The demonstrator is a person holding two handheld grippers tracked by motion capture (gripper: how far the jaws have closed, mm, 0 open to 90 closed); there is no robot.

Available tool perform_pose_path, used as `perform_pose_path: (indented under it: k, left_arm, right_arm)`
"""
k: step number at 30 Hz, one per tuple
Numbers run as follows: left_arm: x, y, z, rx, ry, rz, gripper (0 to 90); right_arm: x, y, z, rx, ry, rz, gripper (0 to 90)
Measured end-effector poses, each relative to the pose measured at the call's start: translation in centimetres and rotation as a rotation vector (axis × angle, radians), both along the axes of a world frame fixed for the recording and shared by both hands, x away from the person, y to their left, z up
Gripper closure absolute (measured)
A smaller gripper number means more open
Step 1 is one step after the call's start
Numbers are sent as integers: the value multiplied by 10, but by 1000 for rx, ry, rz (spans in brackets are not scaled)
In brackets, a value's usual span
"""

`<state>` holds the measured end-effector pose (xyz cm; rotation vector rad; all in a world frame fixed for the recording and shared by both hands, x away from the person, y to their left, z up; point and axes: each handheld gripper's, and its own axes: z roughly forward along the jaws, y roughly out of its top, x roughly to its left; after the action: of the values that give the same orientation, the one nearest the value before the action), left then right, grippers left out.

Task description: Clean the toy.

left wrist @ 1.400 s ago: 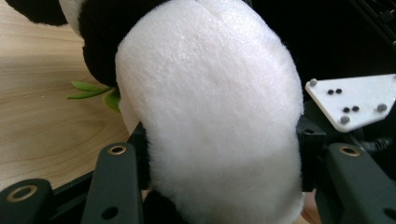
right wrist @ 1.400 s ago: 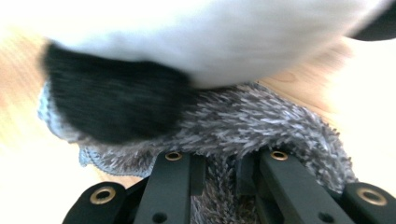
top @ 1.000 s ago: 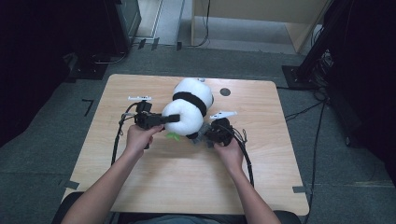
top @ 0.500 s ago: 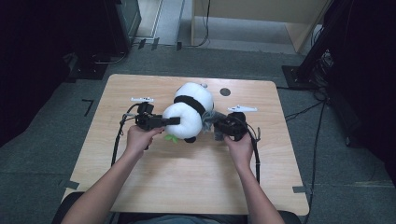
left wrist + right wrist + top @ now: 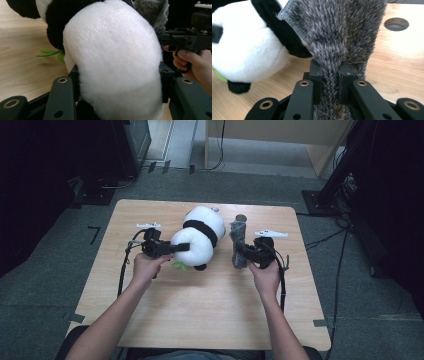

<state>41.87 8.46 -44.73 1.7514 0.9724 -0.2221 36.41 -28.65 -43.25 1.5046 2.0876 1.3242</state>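
At the middle of the wooden table [image 5: 165, 320], the plush panda [image 5: 199, 236] lies on its side, and the left gripper [image 5: 181, 247] has its jaws spread wide around one rounded white end of it, pressing into the fur on both flanks. Over on the right, the right gripper [image 5: 239, 251] is clamped almost fully closed on a pinched fold of the grey fuzzy cloth [image 5: 238, 242], which stands bunched beside the panda, close to its black band. From the right gripper view you can see that fold squeezed tight between the two pads, the rest of the cloth [image 5: 342, 32] fanning up and brushing the toy's dark patch.

This looks like a two-handed job: steady the toy, work the cloth. To do it well, the left side should hold firm without crushing the stuffing, so the panda doesn't roll. The right side wants a slow, level pull, because a thin pinch on shaggy pile can slip out. Watch the round hole [image 5: 396, 24] in the tabletop just beyond; a trailing edge could snag there.
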Motion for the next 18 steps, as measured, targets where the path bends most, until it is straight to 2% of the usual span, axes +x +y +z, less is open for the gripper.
perform_pose_path:
  k: [3,10,14,18]
  left_arm:
    - [2,7,1,-1,-8,26,445]
    - [7,18,3,6,-36,52,444]
    - [10,25,3,-10,-30,66,443]
    - [11,32,4,-12,-43,80,443]
  right_arm:
    - [0,-7,1,5,1,-12,792]
    - [0,-18,4,-3,5,-31,792]
    - [0,-26,6,-11,8,-54,791]
    - [2,-38,5,0,16,-76,790]
